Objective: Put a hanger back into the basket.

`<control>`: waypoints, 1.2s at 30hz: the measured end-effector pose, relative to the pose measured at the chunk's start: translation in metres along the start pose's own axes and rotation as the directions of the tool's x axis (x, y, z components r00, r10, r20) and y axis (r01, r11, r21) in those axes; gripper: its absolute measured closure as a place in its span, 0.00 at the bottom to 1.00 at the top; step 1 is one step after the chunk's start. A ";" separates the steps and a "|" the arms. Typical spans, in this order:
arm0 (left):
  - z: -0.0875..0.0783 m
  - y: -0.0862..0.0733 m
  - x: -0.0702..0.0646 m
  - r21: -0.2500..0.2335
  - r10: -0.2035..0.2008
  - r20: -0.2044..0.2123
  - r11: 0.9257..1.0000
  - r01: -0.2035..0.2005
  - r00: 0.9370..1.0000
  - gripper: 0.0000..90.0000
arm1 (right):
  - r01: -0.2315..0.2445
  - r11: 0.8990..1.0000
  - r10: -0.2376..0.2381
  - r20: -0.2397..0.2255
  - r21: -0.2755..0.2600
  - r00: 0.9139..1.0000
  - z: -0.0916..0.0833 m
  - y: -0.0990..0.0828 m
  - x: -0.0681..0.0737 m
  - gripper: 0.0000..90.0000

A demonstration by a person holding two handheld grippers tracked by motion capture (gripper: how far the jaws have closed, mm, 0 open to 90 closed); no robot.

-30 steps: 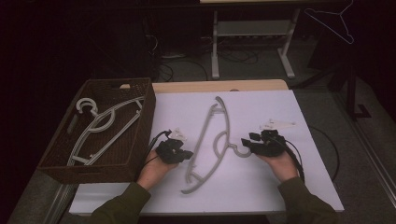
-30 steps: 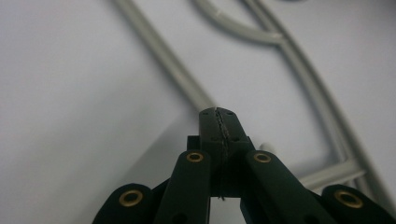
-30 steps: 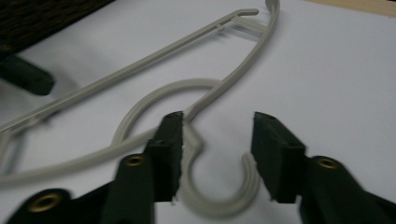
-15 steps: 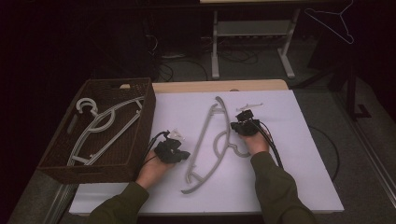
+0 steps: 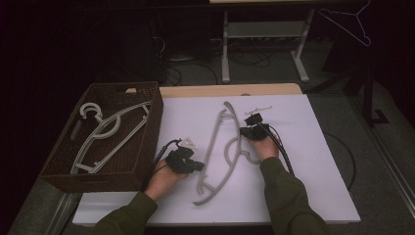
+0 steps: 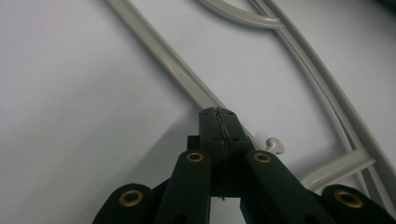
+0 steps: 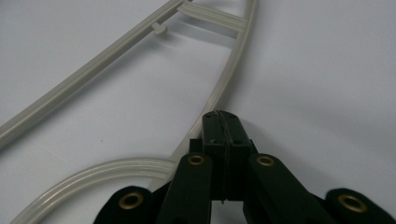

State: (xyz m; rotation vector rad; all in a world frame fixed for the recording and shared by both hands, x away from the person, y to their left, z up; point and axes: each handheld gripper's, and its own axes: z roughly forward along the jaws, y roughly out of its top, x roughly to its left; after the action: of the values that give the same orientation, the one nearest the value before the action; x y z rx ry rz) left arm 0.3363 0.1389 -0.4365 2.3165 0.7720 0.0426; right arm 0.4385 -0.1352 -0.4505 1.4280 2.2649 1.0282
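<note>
The long grey plastic hanger is lying flat on the white table, running from near to far between both hands. The left claw is pinching its straight bar; the right claw is pinching its curved arm.

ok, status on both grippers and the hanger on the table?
Left gripper shut on hanger's straight bar. Right gripper just closed on its curved arm. Hanger flat on white table. Basket close left, second hanger inside.
</note>
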 end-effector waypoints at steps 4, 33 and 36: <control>0.003 0.001 -0.006 0.002 0.008 0.022 1.000 -0.008 1.000 1.00 | 0.014 1.000 -0.014 -0.005 0.013 1.000 0.002 0.004 0.003 1.00; -0.010 0.021 0.010 -0.061 -0.005 -0.035 0.998 0.003 0.999 1.00 | 0.154 0.988 -0.155 -0.150 -0.020 0.976 -0.021 0.003 0.051 0.99; -0.009 0.032 0.024 -0.057 -0.004 -0.081 0.998 -0.001 0.997 1.00 | 0.200 0.980 -0.199 -0.178 -0.012 0.964 -0.035 -0.011 0.062 0.99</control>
State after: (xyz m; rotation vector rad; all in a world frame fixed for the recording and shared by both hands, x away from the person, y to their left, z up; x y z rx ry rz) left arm 0.3705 0.1381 -0.4139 2.2719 0.8025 0.1568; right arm 0.3816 -0.0993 -0.4245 1.1190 2.4785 1.1237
